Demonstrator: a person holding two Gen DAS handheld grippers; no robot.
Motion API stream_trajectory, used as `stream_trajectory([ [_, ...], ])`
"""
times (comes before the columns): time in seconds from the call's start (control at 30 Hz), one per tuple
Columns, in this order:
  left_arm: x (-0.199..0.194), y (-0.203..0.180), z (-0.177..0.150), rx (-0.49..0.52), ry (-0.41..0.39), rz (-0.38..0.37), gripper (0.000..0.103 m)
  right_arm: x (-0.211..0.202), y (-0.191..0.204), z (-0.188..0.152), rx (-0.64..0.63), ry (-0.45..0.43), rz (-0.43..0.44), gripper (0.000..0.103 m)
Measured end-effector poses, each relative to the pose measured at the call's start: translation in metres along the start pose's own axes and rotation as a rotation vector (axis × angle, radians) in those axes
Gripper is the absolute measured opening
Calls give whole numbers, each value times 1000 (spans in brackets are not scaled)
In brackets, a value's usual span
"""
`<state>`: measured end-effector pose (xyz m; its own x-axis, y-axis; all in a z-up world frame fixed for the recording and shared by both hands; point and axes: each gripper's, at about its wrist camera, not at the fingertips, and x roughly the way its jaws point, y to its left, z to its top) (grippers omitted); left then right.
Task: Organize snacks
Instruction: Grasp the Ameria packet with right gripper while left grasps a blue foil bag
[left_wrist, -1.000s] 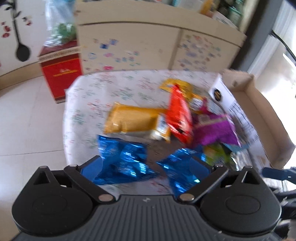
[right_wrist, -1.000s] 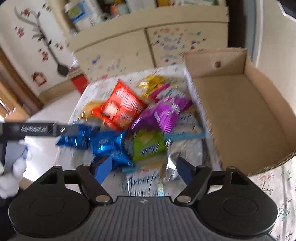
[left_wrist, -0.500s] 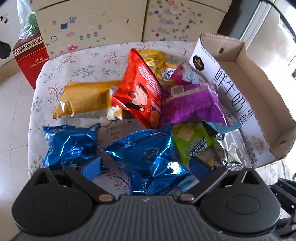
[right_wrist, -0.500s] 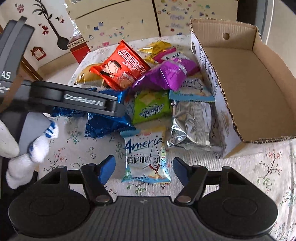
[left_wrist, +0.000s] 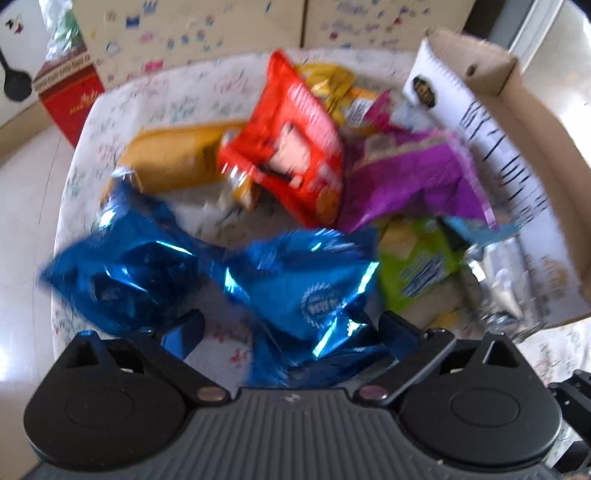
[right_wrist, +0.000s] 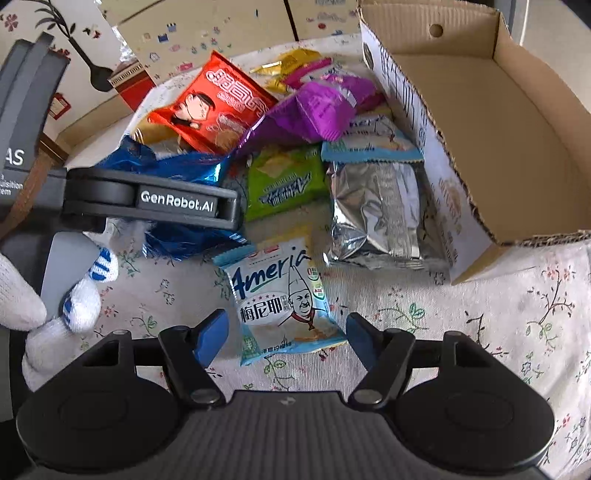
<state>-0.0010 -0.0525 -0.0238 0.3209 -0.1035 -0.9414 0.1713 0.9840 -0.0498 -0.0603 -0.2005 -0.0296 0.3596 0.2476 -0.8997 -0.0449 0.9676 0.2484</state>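
Home: stickered cabinet (right_wrist: 207, 33), floral tablecloth (right_wrist: 517, 314).

The blue bags (left_wrist: 295, 288) are shiny, crinkly foil. The silver bag (right_wrist: 376, 210) is shiny too. The box (right_wrist: 480, 122) is rough brown cardboard. The flowery tablecloth (right_wrist: 480, 314) looks like soft cloth.

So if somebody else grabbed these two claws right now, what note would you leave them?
Left claw: open, over a blue foil packet, not gripping.
Right claw: open, straddling the light-blue Ameria packet, pads not touching it.
Snacks: all lie in a pile on the flowered tablecloth, beside the cardboard box.
Done: nothing boxed yet; the box looks empty.
Left: probably pick up every packet and put it in the box.
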Motion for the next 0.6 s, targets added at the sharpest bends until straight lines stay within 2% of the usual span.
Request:
stream_trajectory([
  [0.1, 3, 4, -2, 11, -13, 47, 100, 5, 4, 0, -13, 5, -17, 76],
  [0.47, 4, 7, 0, 33, -29, 56, 102, 15, 22, 1, -125, -25, -93, 76],
  [0.57, -1, 2, -6, 65, -61, 44, 94, 19, 30, -1, -171, -33, -128, 68],
  [0.6, -3, 0, -7, 72, -67, 36, 92, 19, 32, -2, -184, -37, -134, 62],
])
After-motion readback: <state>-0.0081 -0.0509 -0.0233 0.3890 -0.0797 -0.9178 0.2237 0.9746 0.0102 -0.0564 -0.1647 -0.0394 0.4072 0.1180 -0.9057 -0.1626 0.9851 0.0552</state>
